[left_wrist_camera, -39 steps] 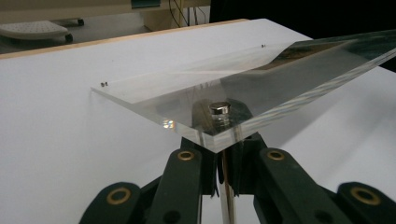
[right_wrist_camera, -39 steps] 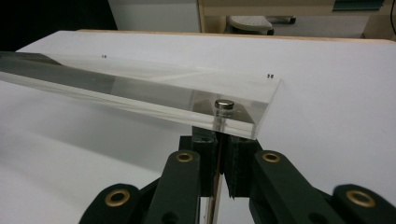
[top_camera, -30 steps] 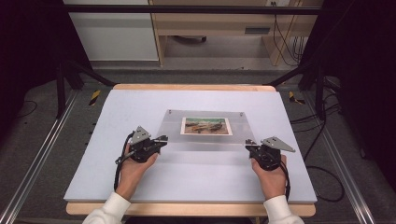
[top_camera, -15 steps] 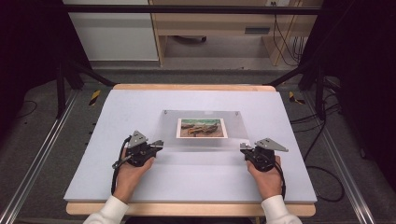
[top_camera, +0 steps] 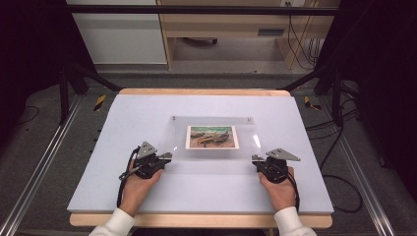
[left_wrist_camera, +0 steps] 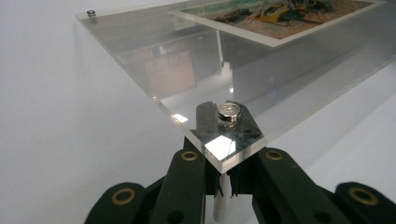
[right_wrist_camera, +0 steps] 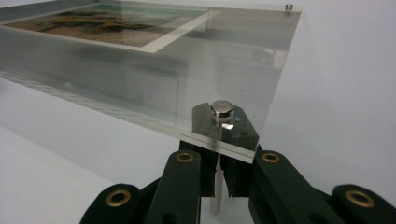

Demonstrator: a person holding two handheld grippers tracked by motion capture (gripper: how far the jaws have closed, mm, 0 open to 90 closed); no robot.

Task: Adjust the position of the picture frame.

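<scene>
Clear acrylic panel (top_camera: 212, 138), flat, square-cut polished edges, lies mid-surface with a landscape print (top_camera: 212, 137) in it; no readable writing. Silver round-head pins at its corners. Left claw (top_camera: 165, 158) is clenched on the near-left corner's standoff post (left_wrist_camera: 220, 200); right claw (top_camera: 255, 160) clenched on the near-right post (right_wrist_camera: 215, 186). Matte pale surface (top_camera: 147, 113) has open room along every edge.

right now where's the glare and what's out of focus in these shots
High view: evenly lit, a small glint on the clear acrylic frame at its right edge. Left gripper view: a bright patch on the frame's near corner, the metal stud shiny; the photo soft. Right gripper view: sheet mirrors the room, far stud blurred.
</scene>
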